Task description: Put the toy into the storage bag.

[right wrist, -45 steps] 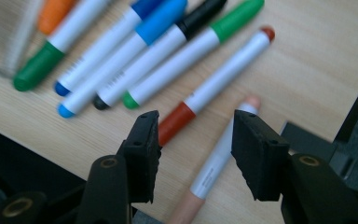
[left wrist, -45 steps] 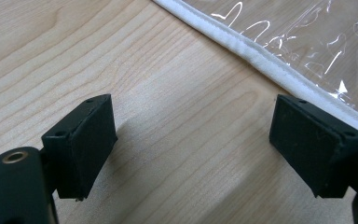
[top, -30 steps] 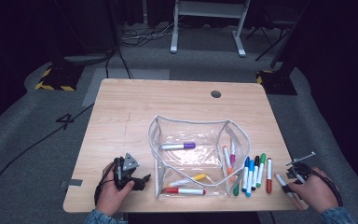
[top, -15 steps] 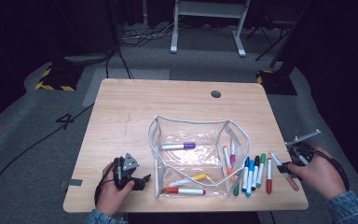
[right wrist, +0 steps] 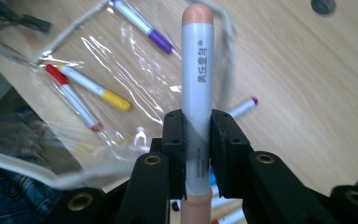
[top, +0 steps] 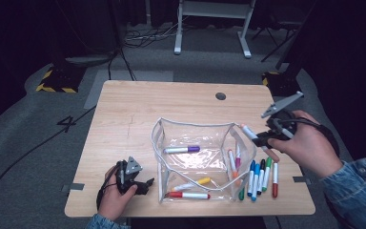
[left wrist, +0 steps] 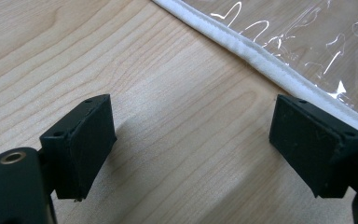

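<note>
A lab: hazard tape (top: pixel 52 87), floor cables (top: pixel 138 40), lone table (top: pixel 138 114)

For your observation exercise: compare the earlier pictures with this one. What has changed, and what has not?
The right gripper, shut on a peach-capped marker, has risen from the table's right edge toward the clear pouch. The left gripper stayed put, open, and the other markers lie unchanged.

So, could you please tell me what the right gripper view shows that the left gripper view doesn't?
Right gripper view: the right gripper shut on a peach-capped marker, with purple, yellow and red markers in the pouch below. Left gripper view: the left gripper open, nothing between its jaws, above bare wood by the white trim. Both: the clear pouch and the table.
</note>
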